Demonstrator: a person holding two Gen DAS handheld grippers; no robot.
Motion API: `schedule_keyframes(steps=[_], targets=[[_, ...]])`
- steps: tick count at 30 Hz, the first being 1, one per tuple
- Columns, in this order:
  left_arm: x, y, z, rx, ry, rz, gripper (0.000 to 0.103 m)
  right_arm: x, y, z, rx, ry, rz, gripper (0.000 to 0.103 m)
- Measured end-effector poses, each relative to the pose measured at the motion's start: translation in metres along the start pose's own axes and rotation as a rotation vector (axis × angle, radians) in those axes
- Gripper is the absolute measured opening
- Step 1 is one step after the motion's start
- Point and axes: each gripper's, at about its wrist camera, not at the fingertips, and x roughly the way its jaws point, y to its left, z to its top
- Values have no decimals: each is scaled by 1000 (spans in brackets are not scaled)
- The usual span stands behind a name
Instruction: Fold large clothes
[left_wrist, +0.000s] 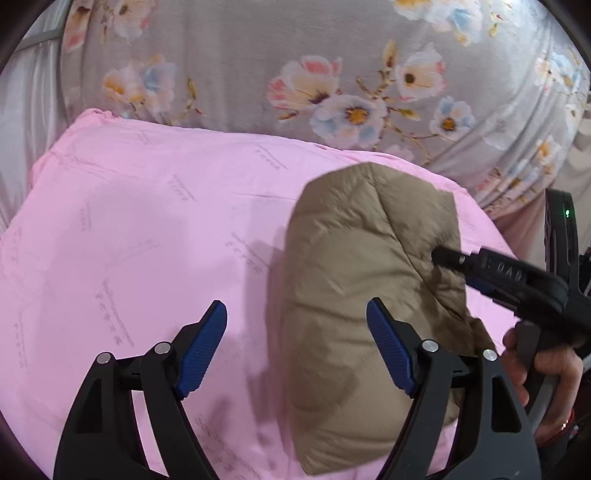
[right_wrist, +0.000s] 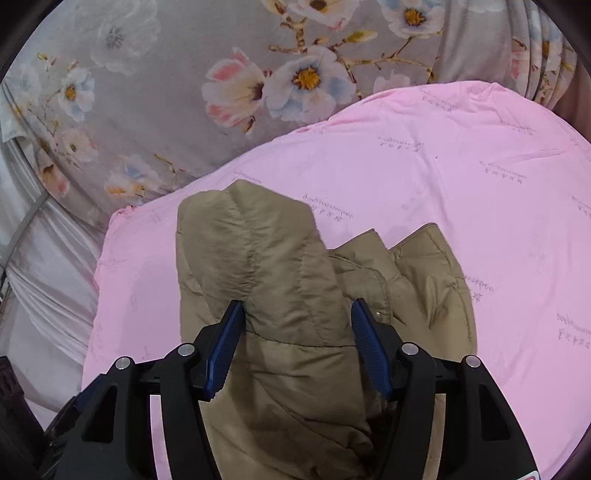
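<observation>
A tan quilted puffer jacket (left_wrist: 354, 295) lies folded in a bundle on a pink sheet (left_wrist: 147, 221). My left gripper (left_wrist: 297, 314) is open and empty above the jacket's left edge, its right finger over the jacket and its left finger over the sheet. In the left wrist view my right gripper (left_wrist: 443, 256) comes in from the right and touches the jacket's right side. In the right wrist view the right gripper (right_wrist: 297, 314) is open, its blue pads on either side of a raised fold of the jacket (right_wrist: 273, 280), not closed on it.
The pink sheet (right_wrist: 461, 184) covers the work surface. Behind it lies a grey floral bedcover (left_wrist: 332, 74), also in the right wrist view (right_wrist: 166, 92). White draped fabric (right_wrist: 44, 277) hangs at the left edge. A hand (left_wrist: 546, 369) holds the right gripper.
</observation>
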Motion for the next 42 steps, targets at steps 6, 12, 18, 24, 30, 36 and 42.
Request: schedule_keyframes(steps=[6,12,18,24,30,36,42], targets=[[22,-14,24,7,-7,-7,70,-9,-18,-2,11,-33,77,10],[53,-60,34,64,15,-57,69,-31,-80,-24,90,-106,-70,9],[101,-109,19,117,98,-89,65,-24,-119,-41,110,-118,-186,9],[131,-129,0,156,112,-38,69,-4,-138,-44,101,-108,-216,12],[147,-133,-13,184,82,12,76,14,-150,-48,104,-114,-207,14],[158,-133,-19,181,66,26,81,22,-155,-50,101,-124,-200,15],[165,-136,-27,199,37,43,85,26,-157,-52,101,-142,-190,16]])
